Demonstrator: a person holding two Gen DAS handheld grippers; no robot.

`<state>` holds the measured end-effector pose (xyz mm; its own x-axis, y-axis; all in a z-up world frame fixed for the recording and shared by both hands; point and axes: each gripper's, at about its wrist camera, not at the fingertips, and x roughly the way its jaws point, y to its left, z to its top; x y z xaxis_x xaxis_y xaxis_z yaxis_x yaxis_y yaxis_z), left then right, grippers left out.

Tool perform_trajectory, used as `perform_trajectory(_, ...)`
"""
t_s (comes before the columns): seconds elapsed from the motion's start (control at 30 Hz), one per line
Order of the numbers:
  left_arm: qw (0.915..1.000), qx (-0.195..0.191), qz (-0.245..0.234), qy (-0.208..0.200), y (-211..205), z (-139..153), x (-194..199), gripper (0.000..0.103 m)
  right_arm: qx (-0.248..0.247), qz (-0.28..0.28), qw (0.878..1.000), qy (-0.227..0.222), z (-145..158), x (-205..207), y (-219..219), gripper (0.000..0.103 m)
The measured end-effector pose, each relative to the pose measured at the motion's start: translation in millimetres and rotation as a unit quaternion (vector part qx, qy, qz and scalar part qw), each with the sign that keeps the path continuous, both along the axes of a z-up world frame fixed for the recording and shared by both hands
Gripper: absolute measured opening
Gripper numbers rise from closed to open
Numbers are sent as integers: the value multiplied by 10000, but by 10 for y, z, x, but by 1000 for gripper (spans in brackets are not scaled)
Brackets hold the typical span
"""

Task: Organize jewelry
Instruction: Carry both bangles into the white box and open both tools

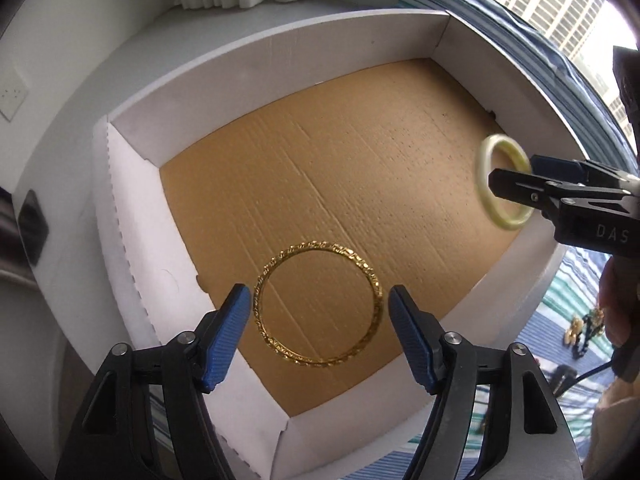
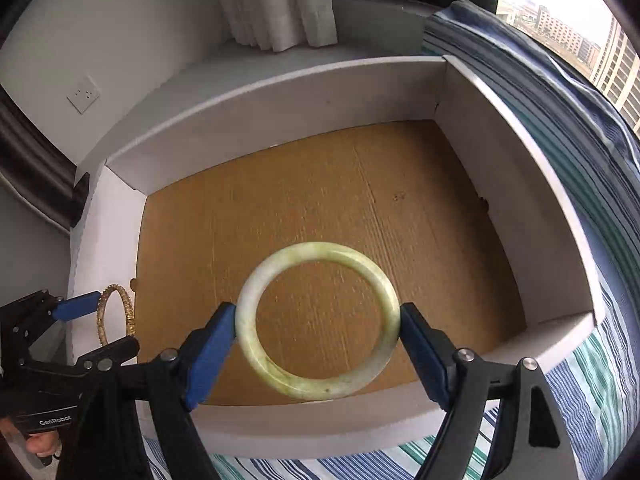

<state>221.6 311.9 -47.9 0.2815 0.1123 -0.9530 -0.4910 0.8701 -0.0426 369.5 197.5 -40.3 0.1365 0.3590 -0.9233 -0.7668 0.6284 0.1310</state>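
Note:
A gold bangle (image 1: 318, 305) sits between the pads of my left gripper (image 1: 316, 300), held above the near left corner of a white cardboard box (image 1: 132, 264) with a brown floor; the pads look slightly apart from its rim. It also shows in the right wrist view (image 2: 114, 314). My right gripper (image 2: 318, 320) is shut on a pale green jade bangle (image 2: 318, 322) and holds it over the box's near side. The jade bangle (image 1: 502, 182) and right gripper (image 1: 516, 184) appear at the right in the left wrist view.
The box (image 2: 520, 184) lies on a blue, green and white striped cloth (image 2: 580, 380). More jewelry (image 1: 584, 328) lies on the cloth to the right of the box. White curtains (image 2: 272, 4) and a wall socket (image 2: 83, 94) are behind. A window is at the right.

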Motion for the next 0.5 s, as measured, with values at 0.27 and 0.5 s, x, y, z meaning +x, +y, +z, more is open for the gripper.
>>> perform_trajectory(0.27, 9919, 960, 142, -816, -202, 237, -268, 96, 550, 213, 9953, -772, 221, -66, -123, 88)
perform_trajectory(0.5, 9734, 1446, 641, -1655, -105, 174, -436, 99, 1045, -30, 9718, -2115, 83, -15, -243, 103)
